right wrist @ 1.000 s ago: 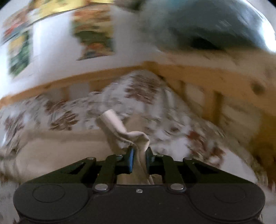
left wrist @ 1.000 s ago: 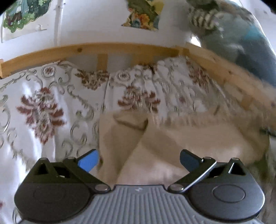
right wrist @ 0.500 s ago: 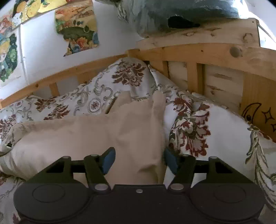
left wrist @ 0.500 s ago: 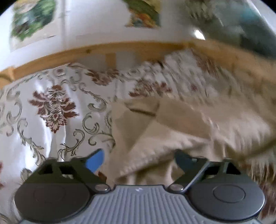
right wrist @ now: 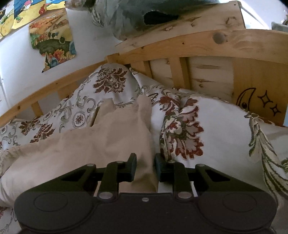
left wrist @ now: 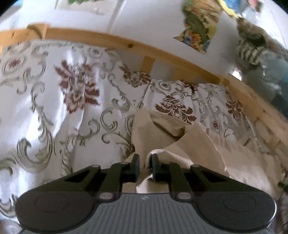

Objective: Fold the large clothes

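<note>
A large beige garment [left wrist: 189, 149] lies rumpled on a floral bedspread [left wrist: 54, 108]. It also shows in the right wrist view [right wrist: 100, 136] as a broad heap. My left gripper [left wrist: 145, 162] is shut on a fold at the garment's left edge. My right gripper [right wrist: 145, 163] is closed down on the garment's right edge, with a thick bunch of beige cloth between the fingers, low over the bedspread [right wrist: 216, 129].
A wooden bed rail [left wrist: 111, 42] runs along the far side, and a wooden headboard [right wrist: 225, 59] with a moon drawing stands at the right. A grey-blue plush toy [right wrist: 136, 16] sits on the headboard. Posters [right wrist: 52, 39] hang on the white wall.
The left gripper went from open to shut on the garment's left fold. The right gripper let go of the raised cloth, opened, then closed on the garment's right edge.
</note>
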Motion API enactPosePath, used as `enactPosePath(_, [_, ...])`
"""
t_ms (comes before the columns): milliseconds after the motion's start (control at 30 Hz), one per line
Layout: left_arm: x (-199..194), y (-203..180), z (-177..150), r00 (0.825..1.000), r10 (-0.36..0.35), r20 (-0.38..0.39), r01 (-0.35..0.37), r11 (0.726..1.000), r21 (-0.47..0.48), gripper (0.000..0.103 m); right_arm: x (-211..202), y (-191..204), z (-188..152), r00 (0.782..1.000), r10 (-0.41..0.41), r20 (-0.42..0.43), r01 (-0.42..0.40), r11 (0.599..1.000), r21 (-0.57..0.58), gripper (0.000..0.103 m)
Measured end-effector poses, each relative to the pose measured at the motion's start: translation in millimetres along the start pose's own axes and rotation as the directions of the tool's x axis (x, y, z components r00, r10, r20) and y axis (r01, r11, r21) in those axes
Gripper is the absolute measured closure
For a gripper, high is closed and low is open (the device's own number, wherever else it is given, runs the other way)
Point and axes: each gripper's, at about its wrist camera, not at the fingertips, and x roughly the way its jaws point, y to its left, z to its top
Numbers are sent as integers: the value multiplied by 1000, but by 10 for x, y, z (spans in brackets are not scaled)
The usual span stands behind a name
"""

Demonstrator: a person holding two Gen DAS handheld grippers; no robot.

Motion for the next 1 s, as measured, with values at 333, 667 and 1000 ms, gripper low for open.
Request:
enactPosePath(333, [-109, -725, -380, 997, 15, 80, -56, 839, 541, 13, 47, 156, 74, 999, -13, 32, 18, 988, -155, 50])
enactPosePath(667, [124, -492, -168, 977, 136, 166, -184, 931, 315, 101, 328, 291, 206, 999, -27, 31, 33, 977, -211, 80])
enactPosePath(1000, [210, 197, 30, 998, 65, 0, -65, 997, -49, 101, 607, 389, 393, 995, -71, 74, 89, 959, -270, 93])
